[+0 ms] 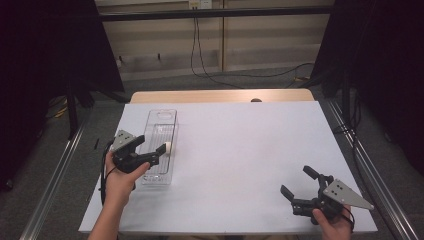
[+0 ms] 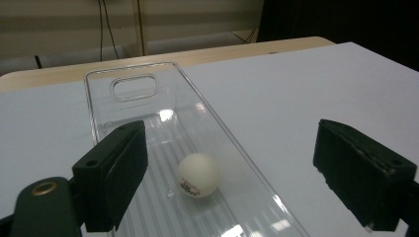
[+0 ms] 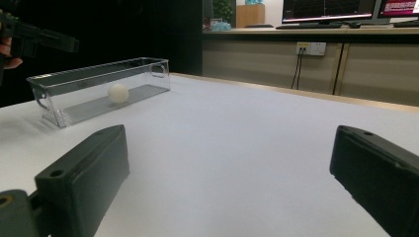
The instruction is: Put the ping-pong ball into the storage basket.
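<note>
Overhead, both grippers' fingers stand released above the white table (image 1: 240,150), dark curtains (image 1: 380,60) around.

This is a lab or test room set up for recording. A white table (image 1: 240,150) stands inside a frame of dark metal rails (image 1: 215,13), with black curtains (image 1: 45,60) hung on both sides. Cables (image 1: 200,55) run down from a wall socket (image 1: 200,4) (loose across the grey floor), and computer monitors (image 3: 328,10) glow on a bench behind.
</note>
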{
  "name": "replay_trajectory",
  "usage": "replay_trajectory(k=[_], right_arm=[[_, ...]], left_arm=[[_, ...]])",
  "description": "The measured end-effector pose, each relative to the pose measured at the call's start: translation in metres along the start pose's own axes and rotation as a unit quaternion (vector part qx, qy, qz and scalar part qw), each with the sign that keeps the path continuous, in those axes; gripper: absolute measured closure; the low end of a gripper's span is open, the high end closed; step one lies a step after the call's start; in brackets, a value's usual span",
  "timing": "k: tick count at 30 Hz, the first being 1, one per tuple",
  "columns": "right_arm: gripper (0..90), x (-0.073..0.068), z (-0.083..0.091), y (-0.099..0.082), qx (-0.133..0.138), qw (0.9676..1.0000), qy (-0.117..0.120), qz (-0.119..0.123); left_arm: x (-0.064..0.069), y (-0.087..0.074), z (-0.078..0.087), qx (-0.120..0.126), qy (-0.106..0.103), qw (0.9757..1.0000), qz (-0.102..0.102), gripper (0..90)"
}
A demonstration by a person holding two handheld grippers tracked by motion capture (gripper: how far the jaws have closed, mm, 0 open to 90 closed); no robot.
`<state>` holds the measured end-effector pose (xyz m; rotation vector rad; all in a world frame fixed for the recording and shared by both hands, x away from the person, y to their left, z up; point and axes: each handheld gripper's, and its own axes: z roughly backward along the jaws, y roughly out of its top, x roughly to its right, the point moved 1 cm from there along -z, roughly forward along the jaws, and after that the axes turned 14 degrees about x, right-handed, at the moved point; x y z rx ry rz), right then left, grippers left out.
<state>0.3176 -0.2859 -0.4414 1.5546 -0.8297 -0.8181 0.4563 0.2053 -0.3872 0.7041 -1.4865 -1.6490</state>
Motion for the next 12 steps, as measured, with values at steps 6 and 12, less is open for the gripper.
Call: replay_trajectory(k=[6,12], right_arm=[[1.1,-0.001,0.000,0.000,-0.001,1.0000,0.002,0.000],[1.1,-0.001,-0.001,-0.001,-0.002,1.0000,0.004,-0.001]], left_arm=[[0.002,-0.010,0.017,0.016,0.007,0.9998,-0.005,11.2],[0.004,-0.018,0.026,0.027,0.000,0.9996,-0.006,7.4]])
